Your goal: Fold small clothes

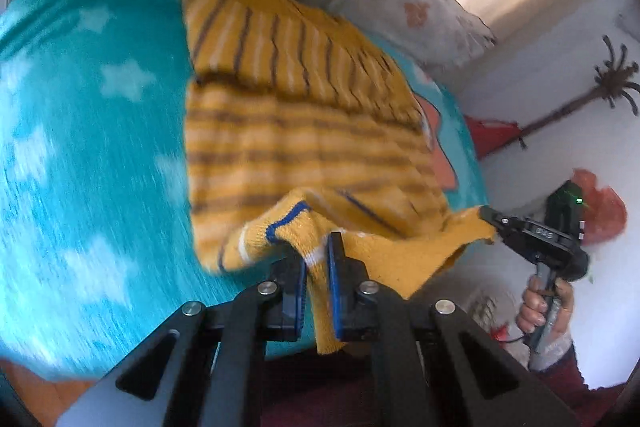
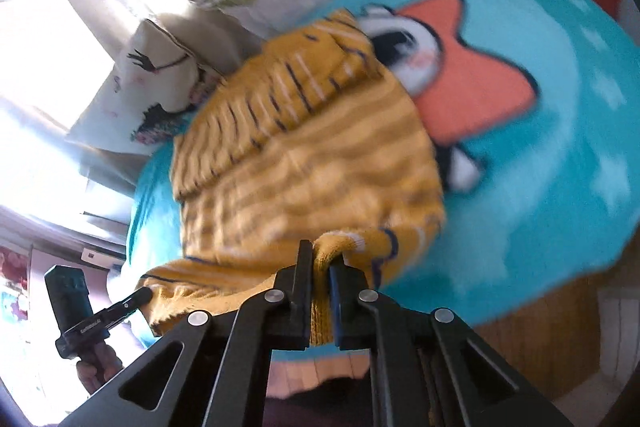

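Yellow sweater [image 1: 304,131] hem pinched by left gripper [image 1: 316,259] and right gripper [image 2: 320,263]

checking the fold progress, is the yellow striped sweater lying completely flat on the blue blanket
No: the left gripper and right gripper each pinch a near corner of the sweater, lifting that edge off the blanket.

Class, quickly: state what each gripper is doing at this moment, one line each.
Left gripper: closed on the near hem of the yellow striped sweater.
Right gripper: closed on the sweater's hem at the other corner.
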The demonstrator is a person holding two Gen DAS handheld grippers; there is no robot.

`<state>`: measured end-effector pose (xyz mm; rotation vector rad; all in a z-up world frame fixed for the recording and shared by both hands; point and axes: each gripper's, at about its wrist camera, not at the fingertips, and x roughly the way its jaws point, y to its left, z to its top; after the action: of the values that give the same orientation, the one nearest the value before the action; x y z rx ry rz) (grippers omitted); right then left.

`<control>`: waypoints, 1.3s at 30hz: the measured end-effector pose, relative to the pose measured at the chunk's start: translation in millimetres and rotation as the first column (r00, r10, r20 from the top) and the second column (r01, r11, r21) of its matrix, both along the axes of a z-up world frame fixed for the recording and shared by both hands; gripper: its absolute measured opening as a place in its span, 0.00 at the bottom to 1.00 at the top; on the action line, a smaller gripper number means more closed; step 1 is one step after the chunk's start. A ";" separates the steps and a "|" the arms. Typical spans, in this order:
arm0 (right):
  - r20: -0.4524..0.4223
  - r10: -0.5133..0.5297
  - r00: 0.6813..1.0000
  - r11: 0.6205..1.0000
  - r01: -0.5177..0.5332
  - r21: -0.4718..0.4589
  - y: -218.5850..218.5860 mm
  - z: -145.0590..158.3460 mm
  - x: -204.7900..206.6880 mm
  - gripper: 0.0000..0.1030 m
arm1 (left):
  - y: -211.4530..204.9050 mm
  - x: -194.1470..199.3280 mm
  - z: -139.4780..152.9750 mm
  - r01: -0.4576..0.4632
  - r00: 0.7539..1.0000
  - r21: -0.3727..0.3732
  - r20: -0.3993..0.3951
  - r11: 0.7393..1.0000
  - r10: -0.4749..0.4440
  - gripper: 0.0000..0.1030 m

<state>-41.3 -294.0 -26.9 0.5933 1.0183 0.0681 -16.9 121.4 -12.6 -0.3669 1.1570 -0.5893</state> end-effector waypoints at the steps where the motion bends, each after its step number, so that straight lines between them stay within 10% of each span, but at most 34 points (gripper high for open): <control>1: 0.014 0.016 1.000 1.000 -0.016 -0.017 2.5 4.3 16.6 0.07 | -0.3 8.8 1.9 -0.012 1.000 0.012 0.009 1.000 0.012 0.09; 13: 0.031 0.091 0.995 0.990 -0.087 -0.113 10.4 -3.6 181.3 0.07 | -0.2 139.6 -13.9 -0.266 0.959 -0.018 -0.110 0.964 0.263 0.14; 20: -0.050 0.086 0.995 0.992 -0.090 -0.090 -13.0 -39.7 247.8 0.15 | 10.5 164.1 -2.3 -0.350 0.936 -0.013 -0.051 0.937 0.349 0.58; 24: 0.007 0.099 0.995 0.994 -0.099 -0.054 -28.6 -28.7 234.0 0.51 | 8.8 165.8 -7.5 -0.307 0.951 0.067 -0.019 0.949 0.309 0.63; 33: 0.020 0.224 0.975 0.950 -0.213 -0.230 -30.8 -13.5 199.8 0.61 | -40.1 155.0 -22.6 -0.062 0.996 0.156 0.066 0.986 0.052 0.71; 39: -0.003 0.298 0.954 0.881 -0.277 -0.383 -1.6 -31.0 222.1 0.61 | -68.8 168.3 -40.5 0.037 0.994 0.287 0.088 0.957 -0.065 0.77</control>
<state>180.8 -295.7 -58.0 0.0808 1.0256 0.1450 151.3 52.6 -53.2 -0.0602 1.1416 -0.4710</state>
